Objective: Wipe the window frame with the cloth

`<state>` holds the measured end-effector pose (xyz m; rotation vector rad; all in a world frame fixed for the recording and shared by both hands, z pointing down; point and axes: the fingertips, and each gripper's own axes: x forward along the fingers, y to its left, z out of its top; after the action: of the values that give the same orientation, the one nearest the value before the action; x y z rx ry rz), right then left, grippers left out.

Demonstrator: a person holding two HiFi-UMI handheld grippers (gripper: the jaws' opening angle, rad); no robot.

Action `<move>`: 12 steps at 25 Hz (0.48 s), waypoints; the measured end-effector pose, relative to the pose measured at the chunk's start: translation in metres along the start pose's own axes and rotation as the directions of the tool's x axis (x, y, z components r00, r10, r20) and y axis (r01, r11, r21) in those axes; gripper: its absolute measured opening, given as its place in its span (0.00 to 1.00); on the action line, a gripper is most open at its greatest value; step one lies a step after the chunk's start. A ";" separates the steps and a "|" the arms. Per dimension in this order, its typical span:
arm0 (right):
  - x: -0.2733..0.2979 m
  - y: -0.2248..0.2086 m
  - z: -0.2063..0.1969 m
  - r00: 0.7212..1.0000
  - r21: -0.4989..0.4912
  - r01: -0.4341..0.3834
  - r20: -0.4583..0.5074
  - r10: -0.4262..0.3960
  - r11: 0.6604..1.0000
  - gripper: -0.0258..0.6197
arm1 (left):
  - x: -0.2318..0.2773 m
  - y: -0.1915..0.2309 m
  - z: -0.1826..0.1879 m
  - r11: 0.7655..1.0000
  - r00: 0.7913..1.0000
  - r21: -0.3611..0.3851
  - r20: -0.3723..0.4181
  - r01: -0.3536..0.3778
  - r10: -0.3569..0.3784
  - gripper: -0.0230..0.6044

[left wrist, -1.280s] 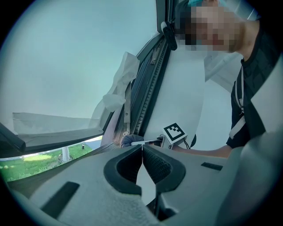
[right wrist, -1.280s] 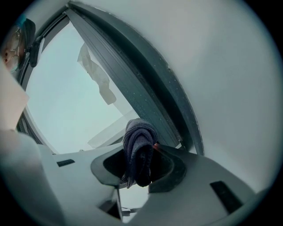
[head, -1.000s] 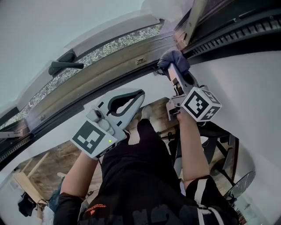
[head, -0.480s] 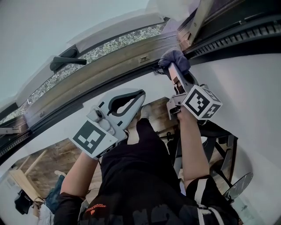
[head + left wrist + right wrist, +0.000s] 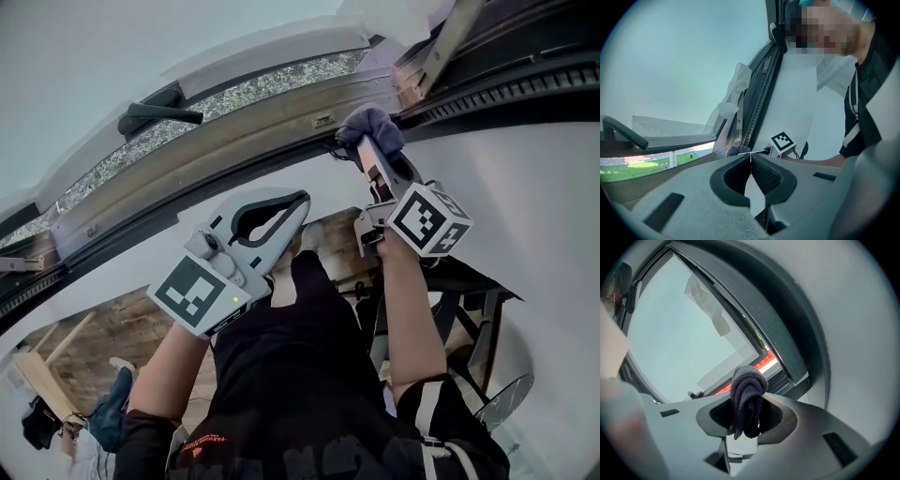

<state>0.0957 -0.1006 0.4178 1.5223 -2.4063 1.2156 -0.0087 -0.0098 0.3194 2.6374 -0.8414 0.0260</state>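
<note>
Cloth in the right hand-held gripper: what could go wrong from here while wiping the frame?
1. The cloth is a bunched wad with loose ends hanging from the right hand-held gripper; dragging along the window frame might pull it out.
2. The window handle sticks out further left and could snag it.
3. The left hand-held gripper, shut and empty, sits near the frame and might bump it.
</note>
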 end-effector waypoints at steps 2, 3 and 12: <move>0.001 0.006 -0.004 1.000 -0.003 -0.007 -0.006 0.007 1.000 0.21 | -0.006 0.001 -0.003 1.000 1.000 0.000 -0.019 -0.010 0.010 0.07; 0.002 0.009 -0.006 1.000 -0.004 -0.011 -0.009 0.011 1.000 0.21 | -0.009 0.002 -0.006 1.000 0.999 0.001 -0.036 -0.017 0.017 0.07; 0.007 0.030 -0.021 0.999 -0.019 -0.035 -0.034 0.034 0.999 0.21 | -0.031 0.006 -0.011 0.999 0.998 -0.002 -0.041 -0.039 0.039 0.07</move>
<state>0.0613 -0.0868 0.4176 1.4492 -2.4261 1.2104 -0.0361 0.0068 0.3279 2.6086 -0.8784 0.0882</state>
